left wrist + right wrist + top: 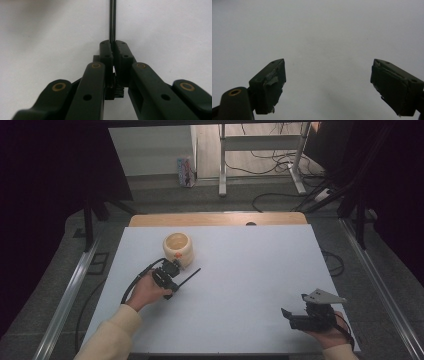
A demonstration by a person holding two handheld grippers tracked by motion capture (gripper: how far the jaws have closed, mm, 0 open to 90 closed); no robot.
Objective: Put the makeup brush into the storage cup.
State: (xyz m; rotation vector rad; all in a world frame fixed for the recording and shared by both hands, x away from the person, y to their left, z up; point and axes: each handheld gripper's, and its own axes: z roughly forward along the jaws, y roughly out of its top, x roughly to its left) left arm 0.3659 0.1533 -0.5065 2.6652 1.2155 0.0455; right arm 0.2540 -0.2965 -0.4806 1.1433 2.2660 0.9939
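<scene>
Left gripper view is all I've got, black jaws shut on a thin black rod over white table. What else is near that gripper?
Observer: In the high view a cream-coloured pot stands just beyond the left gripper, open side up.
Operator: Which way does the rod point on the table?
Observer: The rod sticks out toward the table's right and a little away from the person, low over the white table.
Operator: And the other gripper?
Observer: The right gripper is open, its jaws wide apart with nothing between them; the high view puts it at the table's near right corner.
</scene>
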